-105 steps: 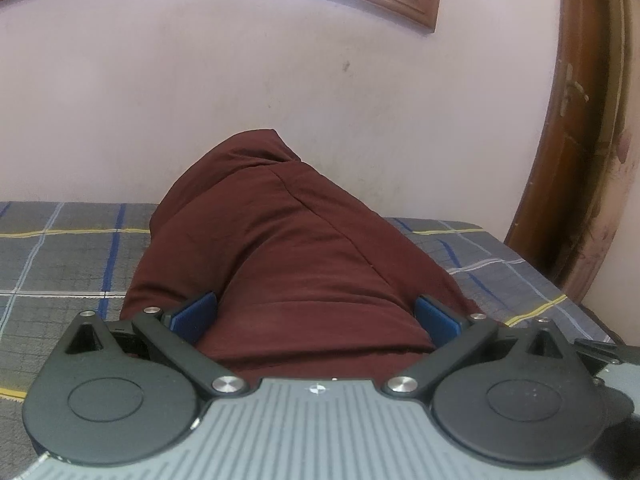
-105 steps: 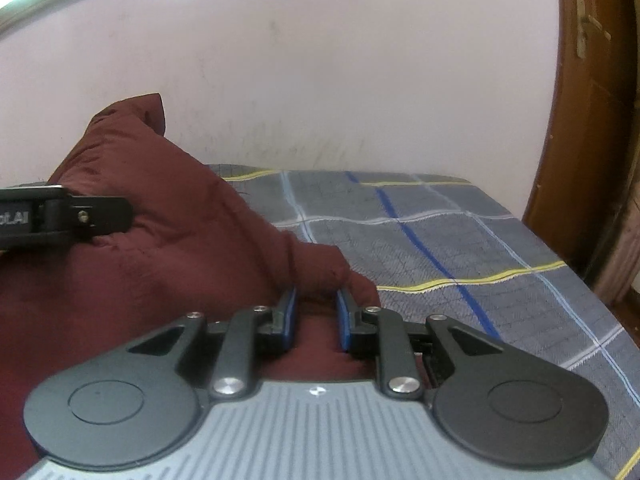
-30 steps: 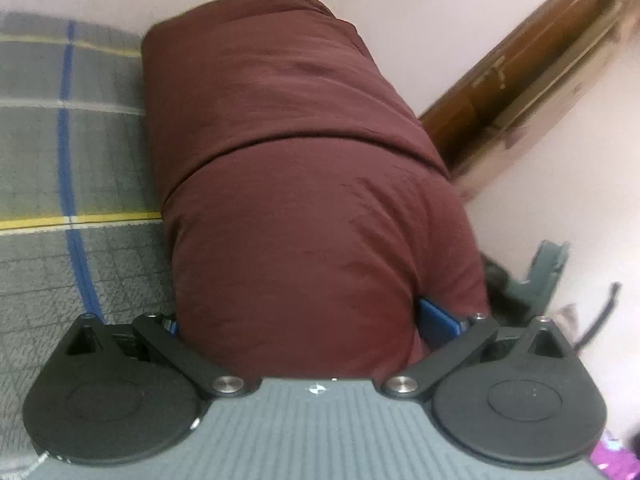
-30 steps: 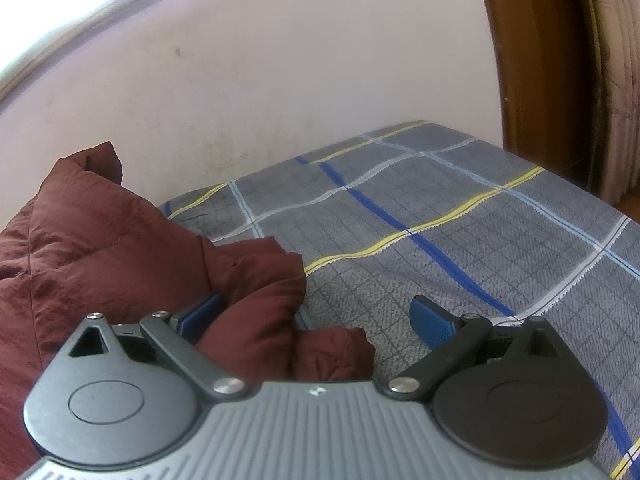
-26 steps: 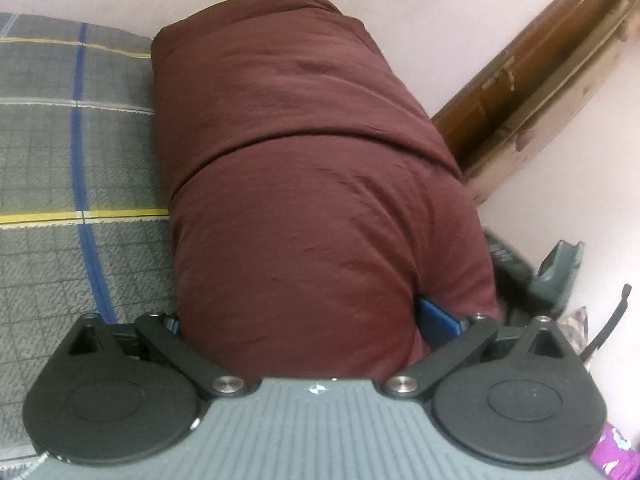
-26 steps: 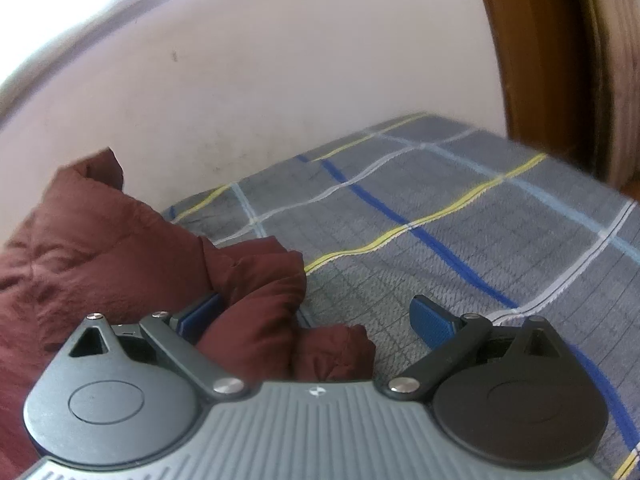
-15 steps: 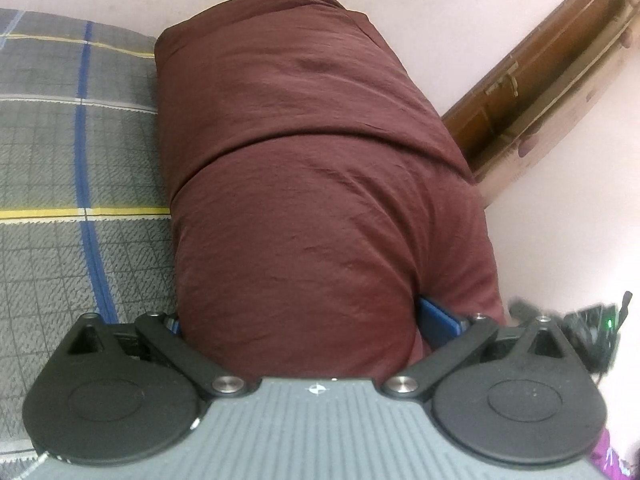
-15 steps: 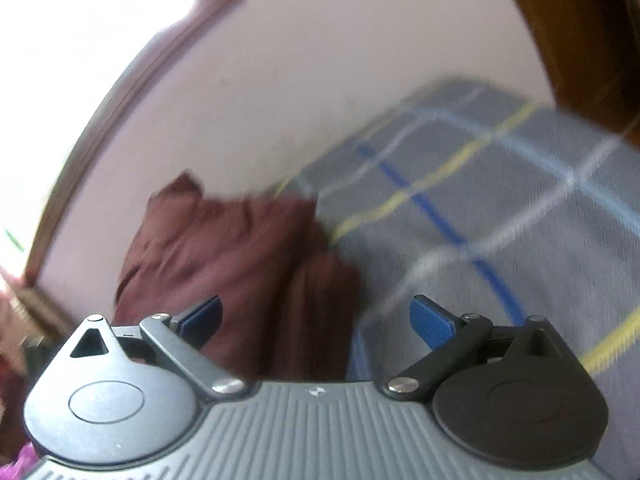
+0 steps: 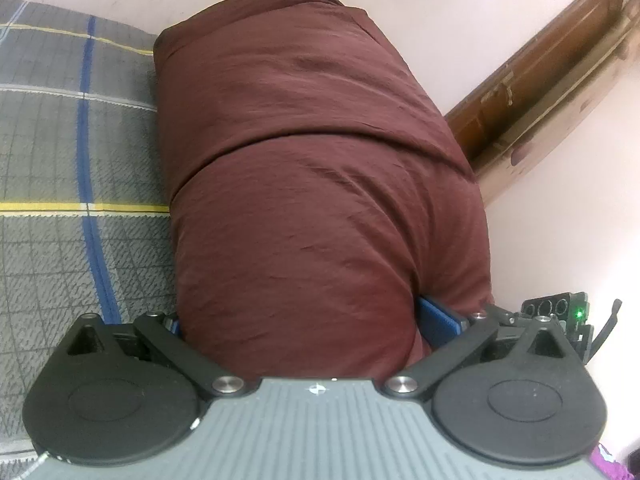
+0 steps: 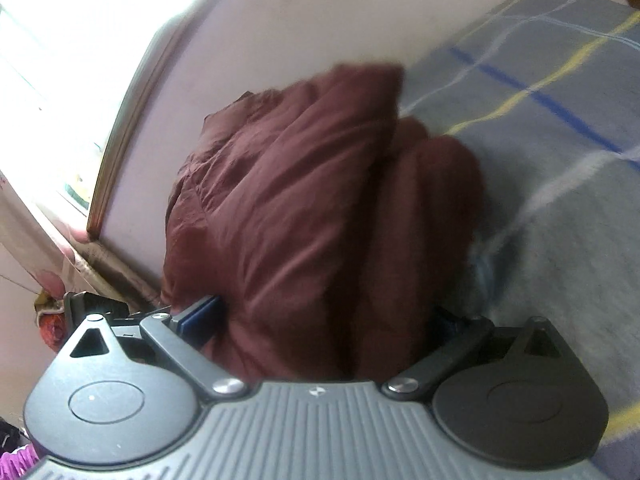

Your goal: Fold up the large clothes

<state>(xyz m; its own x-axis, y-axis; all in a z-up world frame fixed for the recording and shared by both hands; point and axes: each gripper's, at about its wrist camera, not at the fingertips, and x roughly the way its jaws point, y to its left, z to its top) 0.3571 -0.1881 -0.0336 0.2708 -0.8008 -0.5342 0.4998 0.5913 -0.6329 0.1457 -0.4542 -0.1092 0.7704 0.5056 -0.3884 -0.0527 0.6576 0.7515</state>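
Observation:
A maroon padded garment [image 9: 312,184] lies folded into a thick bundle on the bed, running away from me toward the wall. My left gripper [image 9: 304,316] is open wide at the bundle's near end, and the cloth fills the whole gap between its blue pads [image 9: 438,316]. In the blurred right wrist view the same garment [image 10: 304,208] shows its layered side. My right gripper [image 10: 326,316] is open wide there too, with the stacked folds between its jaws. Its right pad is hidden behind the cloth.
The bed has a grey sheet [image 9: 60,152] with blue, yellow and white stripes and stretches to the bundle's left. A pink wall and a wooden door frame [image 9: 540,80] stand close behind. A bright window [image 10: 52,64] is at the left of the right wrist view.
The right gripper let go of a garment corner, then swung round onto the side of the bundle. The left gripper tipped downward over the bundle's end and has held still since.

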